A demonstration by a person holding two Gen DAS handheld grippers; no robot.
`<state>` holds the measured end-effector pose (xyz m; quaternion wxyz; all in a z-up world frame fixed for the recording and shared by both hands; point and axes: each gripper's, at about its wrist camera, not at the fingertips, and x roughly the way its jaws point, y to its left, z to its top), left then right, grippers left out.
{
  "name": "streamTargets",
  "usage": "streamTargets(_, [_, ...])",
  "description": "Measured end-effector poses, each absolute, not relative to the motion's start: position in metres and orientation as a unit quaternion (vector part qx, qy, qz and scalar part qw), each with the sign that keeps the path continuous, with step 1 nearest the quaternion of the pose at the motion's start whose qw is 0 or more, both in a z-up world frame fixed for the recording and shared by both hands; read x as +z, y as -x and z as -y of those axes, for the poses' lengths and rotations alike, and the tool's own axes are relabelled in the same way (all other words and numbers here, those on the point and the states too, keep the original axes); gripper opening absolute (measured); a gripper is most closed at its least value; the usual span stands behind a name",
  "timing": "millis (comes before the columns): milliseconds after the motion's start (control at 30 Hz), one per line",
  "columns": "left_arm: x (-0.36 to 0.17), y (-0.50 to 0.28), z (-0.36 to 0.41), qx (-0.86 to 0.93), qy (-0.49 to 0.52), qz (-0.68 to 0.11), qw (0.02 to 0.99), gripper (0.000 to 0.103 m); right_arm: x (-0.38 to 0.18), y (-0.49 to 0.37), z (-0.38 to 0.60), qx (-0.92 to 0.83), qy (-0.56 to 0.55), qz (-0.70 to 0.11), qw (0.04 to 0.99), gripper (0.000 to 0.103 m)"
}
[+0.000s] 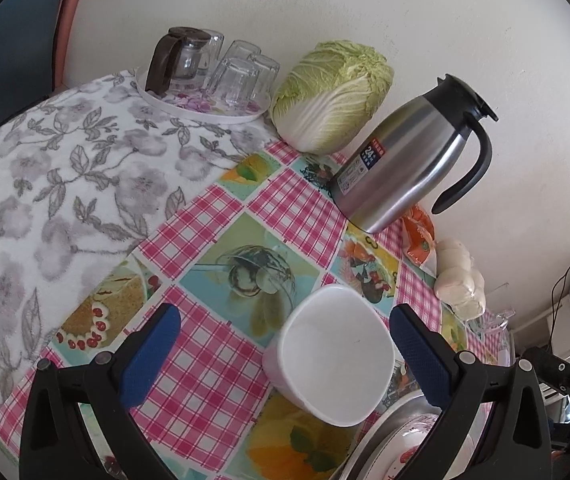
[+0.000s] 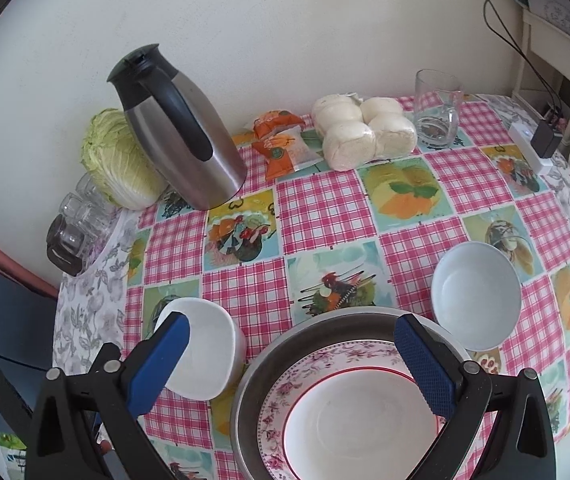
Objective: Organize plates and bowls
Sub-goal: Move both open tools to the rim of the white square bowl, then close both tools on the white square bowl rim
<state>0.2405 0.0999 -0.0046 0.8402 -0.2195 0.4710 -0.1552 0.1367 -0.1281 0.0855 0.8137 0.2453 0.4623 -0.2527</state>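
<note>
A white squarish bowl (image 1: 335,356) stands on the checked tablecloth; it also shows in the right wrist view (image 2: 205,354). My left gripper (image 1: 285,356) is open above it, empty, its right finger near the bowl's right side. A metal basin (image 2: 285,346) holds a floral plate (image 2: 281,392) with a red-rimmed white plate (image 2: 357,424) on top; its edge shows in the left wrist view (image 1: 389,436). A round white bowl (image 2: 477,294) stands right of the basin. My right gripper (image 2: 291,364) is open and empty above the basin.
At the back by the wall are a steel thermos jug (image 2: 181,128), a cabbage (image 1: 333,94), a tray of glasses (image 1: 213,76), snack packets (image 2: 281,140), bagged buns (image 2: 365,128) and a glass mug (image 2: 437,104). A floral cloth (image 1: 45,184) covers the table's left part.
</note>
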Motion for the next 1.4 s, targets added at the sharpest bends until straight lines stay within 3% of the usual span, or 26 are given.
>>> streamTargets(500, [-0.044,-0.256,-0.098,-0.164,0.242,-0.528,0.797,0.103,0.04,-0.178,0.109,-0.224,-0.227,-0.506,0.801,0.103])
streamTargets(567, [-0.05,-0.257,-0.094,-0.169,0.241,-0.537,0.79,0.101,0.031,-0.183,0.106,-0.22,-0.22,-0.517,0.797,0.103])
streamTargets(633, [-0.057,-0.258,-0.091,-0.17,0.233,-0.548,0.785,0.093,0.023,-0.187,0.101,-0.218,-0.207,-0.529,0.794,0.102])
streamTargets(800, [-0.067,-0.26,-0.085,-0.166,0.217,-0.565,0.779,0.084,0.007,-0.194,0.093,-0.213,-0.185,-0.549,0.787,0.08])
streamTargets(967, [-0.075,-0.259,-0.082,-0.169,0.214,-0.578,0.769,0.077,-0.003,-0.199,0.086,-0.207,-0.181,-0.555,0.785,0.075])
streamTargets(1200, [-0.079,-0.258,-0.076,-0.176,0.212,-0.586,0.762,0.047,-0.004,-0.207,0.074,-0.203,-0.147,-0.553,0.794,0.066])
streamTargets(1400, [-0.082,-0.258,-0.074,-0.177,0.215,-0.589,0.759,0.044,-0.01,-0.21,0.072,-0.192,-0.15,-0.559,0.793,0.045])
